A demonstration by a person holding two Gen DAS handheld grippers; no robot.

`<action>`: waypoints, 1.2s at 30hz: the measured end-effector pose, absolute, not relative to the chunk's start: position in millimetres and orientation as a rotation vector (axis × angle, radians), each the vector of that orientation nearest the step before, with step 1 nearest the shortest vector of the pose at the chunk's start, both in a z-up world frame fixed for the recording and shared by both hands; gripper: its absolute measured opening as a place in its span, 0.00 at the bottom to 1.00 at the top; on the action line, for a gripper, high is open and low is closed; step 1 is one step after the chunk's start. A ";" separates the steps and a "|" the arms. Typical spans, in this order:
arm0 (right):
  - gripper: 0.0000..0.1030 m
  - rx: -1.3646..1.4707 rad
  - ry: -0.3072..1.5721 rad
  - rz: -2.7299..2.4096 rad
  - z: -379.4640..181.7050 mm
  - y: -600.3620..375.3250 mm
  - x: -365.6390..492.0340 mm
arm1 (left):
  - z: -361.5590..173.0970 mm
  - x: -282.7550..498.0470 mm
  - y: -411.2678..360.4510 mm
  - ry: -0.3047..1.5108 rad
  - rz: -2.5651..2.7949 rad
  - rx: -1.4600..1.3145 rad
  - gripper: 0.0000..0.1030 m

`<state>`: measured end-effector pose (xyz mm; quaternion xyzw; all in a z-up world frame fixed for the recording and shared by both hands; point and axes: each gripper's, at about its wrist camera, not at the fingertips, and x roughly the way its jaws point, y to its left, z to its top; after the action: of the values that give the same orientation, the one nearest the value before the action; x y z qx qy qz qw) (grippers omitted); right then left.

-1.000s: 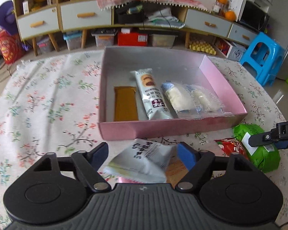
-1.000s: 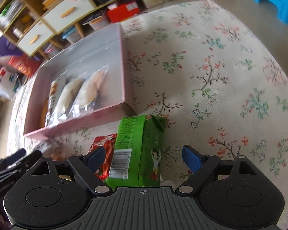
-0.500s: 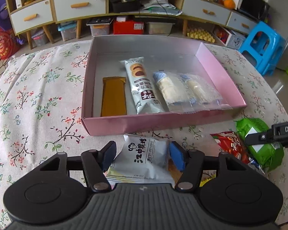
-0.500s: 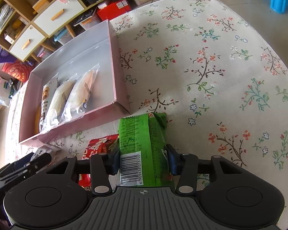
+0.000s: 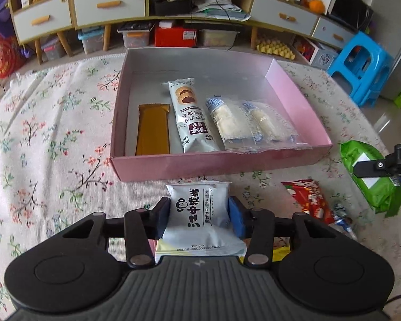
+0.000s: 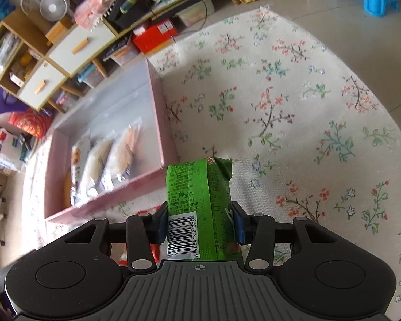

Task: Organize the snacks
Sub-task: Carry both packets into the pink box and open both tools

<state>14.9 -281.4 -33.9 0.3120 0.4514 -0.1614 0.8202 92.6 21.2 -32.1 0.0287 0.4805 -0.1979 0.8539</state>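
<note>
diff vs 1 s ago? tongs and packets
Both tongs went from open to shut: left tongs now clamp the white packet, right tongs clamp the green packet, which looks lifted. Unchanged: the four snacks in the pink box and the red packet on the cloth.

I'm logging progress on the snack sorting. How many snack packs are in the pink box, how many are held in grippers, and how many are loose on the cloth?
In the pink box: 4
Held, white pack and green pack: 2
Loose, red pack for certain: 1
Total: 7
</note>
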 end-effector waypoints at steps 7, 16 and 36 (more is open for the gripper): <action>0.44 0.645 0.885 -0.319 -17.6 -274.7 22.9 | -9.7 83.4 39.4 0.980 -0.435 0.001 0.42; 0.44 0.646 0.801 -0.275 -17.0 -262.9 51.4 | 5.4 92.8 45.0 0.855 -0.395 -0.103 0.42; 0.44 0.373 0.818 -0.163 -47.4 -235.5 149.3 | -42.6 170.1 19.5 0.846 -0.292 -0.076 0.42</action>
<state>149.3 -235.5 -47.4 0.1802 0.3948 -0.0785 0.8975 170.1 19.5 -42.6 -0.0367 0.4088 -0.1413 0.9009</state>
